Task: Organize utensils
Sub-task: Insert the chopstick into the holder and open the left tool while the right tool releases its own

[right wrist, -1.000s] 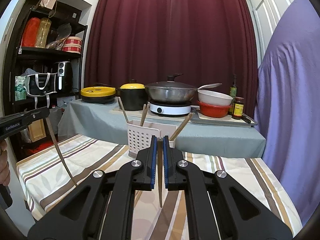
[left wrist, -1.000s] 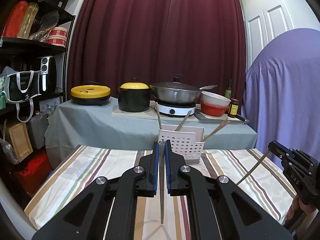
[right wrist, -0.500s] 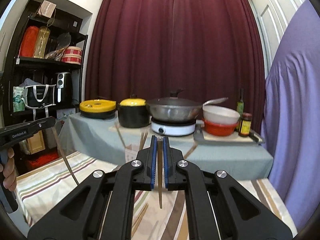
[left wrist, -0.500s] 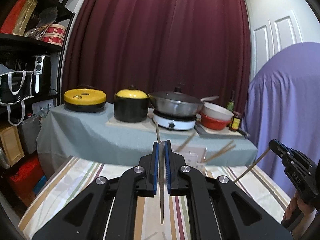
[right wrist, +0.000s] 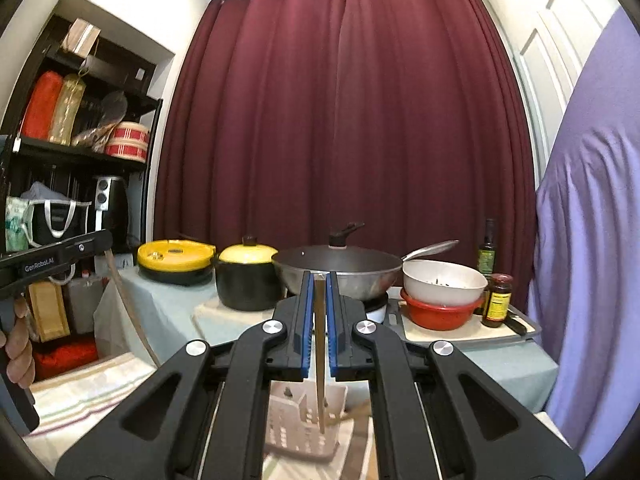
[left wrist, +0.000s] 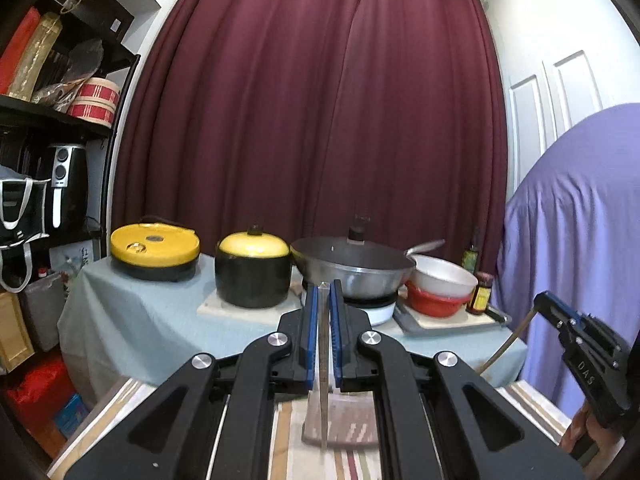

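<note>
Both my hands have come up and forward since a second ago; the utensil caddy point(right wrist: 306, 424) that sat mid-frame then now sits low at 6 o'clock, half hidden under my right gripper's point(right wrist: 320, 280) fingers; in the left view only a blurred patch of it shows at 6 o'clock; my left gripper point(left wrist: 324, 290) is clamped on a chopstick point(left wrist: 323, 380), blue pads point(left wrist: 311, 336) pressed to it from both sides, stick hanging straight down past the pads, tip over the striped tablecloth point(left wrist: 288, 456); right gripper likewise pinched tight on a second chopstick point(right wrist: 319, 360), its lower end just above or just inside the caddy's open top, cannot tell which; a few sticks already stand in the caddy, blurred; from the left camera my right gripper shows at 3 o'clock with its stick slanting down-left; from the right camera my left gripper is at 9 o'clock, my hand point(right wrist: 18, 344) wrapped on its grip; beyond, at 12 o'clock, wok point(right wrist: 338, 274), yellow-lidded pot point(right wrist: 248, 280), stacked bowls point(right wrist: 442, 296) on the far table point(left wrist: 132, 320); maroon curtain point(left wrist: 320, 120) behind.
</note>
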A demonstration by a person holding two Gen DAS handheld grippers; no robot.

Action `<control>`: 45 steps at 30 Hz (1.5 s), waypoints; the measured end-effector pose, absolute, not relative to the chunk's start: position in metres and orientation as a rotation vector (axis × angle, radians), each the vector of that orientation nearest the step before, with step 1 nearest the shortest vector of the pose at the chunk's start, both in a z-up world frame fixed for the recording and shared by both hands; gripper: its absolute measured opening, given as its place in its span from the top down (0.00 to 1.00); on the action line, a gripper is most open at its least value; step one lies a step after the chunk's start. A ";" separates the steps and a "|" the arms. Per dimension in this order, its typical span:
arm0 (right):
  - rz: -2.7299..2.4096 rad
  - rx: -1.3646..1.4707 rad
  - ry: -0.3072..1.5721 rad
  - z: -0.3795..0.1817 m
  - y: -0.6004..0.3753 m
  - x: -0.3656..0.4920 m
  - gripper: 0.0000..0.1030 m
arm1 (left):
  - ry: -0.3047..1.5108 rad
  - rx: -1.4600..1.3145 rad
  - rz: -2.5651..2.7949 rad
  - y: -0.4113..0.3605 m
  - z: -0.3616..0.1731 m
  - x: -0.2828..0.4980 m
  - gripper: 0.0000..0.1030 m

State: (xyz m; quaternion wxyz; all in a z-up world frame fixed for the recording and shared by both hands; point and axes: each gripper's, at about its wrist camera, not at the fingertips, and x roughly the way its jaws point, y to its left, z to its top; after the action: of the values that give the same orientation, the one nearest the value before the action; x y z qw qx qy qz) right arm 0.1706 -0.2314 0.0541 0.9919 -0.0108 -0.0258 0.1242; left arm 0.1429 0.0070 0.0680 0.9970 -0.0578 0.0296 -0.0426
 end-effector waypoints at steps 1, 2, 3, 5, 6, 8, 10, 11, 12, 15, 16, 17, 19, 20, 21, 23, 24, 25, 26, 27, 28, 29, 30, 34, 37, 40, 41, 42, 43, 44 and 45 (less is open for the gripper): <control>0.250 -0.016 -0.055 0.056 -0.231 0.176 0.94 | 0.049 -0.114 -0.083 0.007 0.071 0.146 0.93; 0.251 -0.012 -0.058 0.058 -0.231 0.182 0.94 | 0.037 -0.112 -0.082 0.007 0.075 0.150 0.93; 0.252 -0.008 -0.059 0.059 -0.231 0.187 0.94 | 0.028 -0.113 -0.081 0.007 0.079 0.154 0.93; 0.254 0.002 -0.059 0.060 -0.231 0.199 0.94 | 0.008 -0.114 -0.077 0.005 0.086 0.164 0.93; 0.253 0.004 -0.059 0.060 -0.230 0.204 0.94 | 0.003 -0.114 -0.077 0.005 0.088 0.169 0.93; 0.253 0.008 -0.054 0.058 -0.229 0.213 0.94 | -0.014 -0.107 -0.074 0.002 0.092 0.179 0.93; 0.253 0.014 -0.047 0.056 -0.229 0.220 0.94 | -0.010 -0.097 -0.069 -0.001 0.092 0.189 0.93; 0.252 0.017 -0.044 0.054 -0.229 0.225 0.94 | -0.006 -0.095 -0.070 -0.003 0.091 0.194 0.93; 0.252 0.018 -0.040 0.052 -0.229 0.228 0.94 | 0.003 -0.097 -0.070 -0.003 0.088 0.200 0.93; 0.254 0.027 -0.016 0.044 -0.227 0.242 0.94 | 0.031 -0.103 -0.071 -0.006 0.078 0.213 0.93; 0.255 0.028 -0.009 0.042 -0.225 0.245 0.94 | 0.038 -0.102 -0.072 -0.007 0.076 0.216 0.93; 0.256 0.027 0.003 0.038 -0.224 0.249 0.94 | 0.048 -0.100 -0.074 -0.008 0.073 0.219 0.93; 0.258 0.024 0.022 0.032 -0.221 0.256 0.94 | 0.068 -0.087 -0.073 -0.012 0.064 0.226 0.93; 0.259 0.023 0.037 0.027 -0.219 0.260 0.94 | 0.073 -0.079 -0.071 -0.013 0.062 0.228 0.93; 0.259 0.021 0.046 0.024 -0.218 0.262 0.94 | 0.082 -0.067 -0.072 -0.016 0.056 0.231 0.93; 0.260 0.017 0.073 0.016 -0.215 0.268 0.94 | 0.104 -0.052 -0.083 -0.019 0.049 0.235 0.93; 0.261 0.015 0.097 0.011 -0.213 0.273 0.94 | 0.117 -0.048 -0.083 -0.020 0.045 0.237 0.93; 0.257 0.016 0.109 0.007 -0.212 0.275 0.92 | 0.124 -0.047 -0.085 -0.020 0.043 0.238 0.93; 0.250 0.012 0.114 0.003 -0.210 0.275 0.90 | 0.138 -0.043 -0.087 -0.021 0.039 0.239 0.92; 0.246 0.006 0.116 0.001 -0.209 0.274 0.81 | 0.146 -0.041 -0.088 -0.021 0.037 0.240 0.88; 0.243 -0.001 0.118 -0.001 -0.207 0.272 0.74 | 0.155 -0.037 -0.086 -0.021 0.034 0.240 0.85; 0.240 -0.008 0.119 -0.003 -0.205 0.269 0.72 | 0.160 -0.037 -0.084 -0.020 0.033 0.239 0.77; 0.239 -0.013 0.120 -0.003 -0.204 0.266 0.71 | 0.161 -0.041 -0.085 -0.018 0.032 0.236 0.74; 0.227 -0.018 0.110 0.000 -0.205 0.248 0.65 | 0.160 -0.050 -0.085 -0.013 0.032 0.223 0.67; 0.219 -0.019 0.108 0.000 -0.206 0.227 0.63 | 0.166 -0.040 -0.079 -0.011 0.028 0.208 0.66; 0.209 -0.012 0.122 -0.007 -0.210 0.200 0.61 | 0.178 -0.024 -0.070 -0.009 0.018 0.188 0.65; 0.207 -0.009 0.130 -0.011 -0.211 0.191 0.60 | 0.185 -0.024 -0.068 -0.007 0.014 0.180 0.65; 0.205 -0.008 0.138 -0.015 -0.212 0.184 0.58 | 0.193 -0.025 -0.069 -0.006 0.011 0.175 0.65; 0.203 -0.009 0.148 -0.021 -0.213 0.176 0.58 | 0.207 -0.027 -0.067 -0.004 0.004 0.167 0.65; 0.198 -0.011 0.160 -0.029 -0.213 0.164 0.58 | 0.220 -0.027 -0.063 -0.003 -0.001 0.160 0.65; 0.196 -0.010 0.170 -0.035 -0.214 0.157 0.58 | 0.230 -0.026 -0.059 -0.003 -0.006 0.155 0.65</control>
State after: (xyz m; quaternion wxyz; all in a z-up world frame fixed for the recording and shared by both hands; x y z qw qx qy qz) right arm 0.1566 -0.2138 -0.0347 0.9916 -0.0052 0.0847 0.0978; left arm 0.1548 -0.0026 -0.0058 0.9929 -0.0131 0.1149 -0.0294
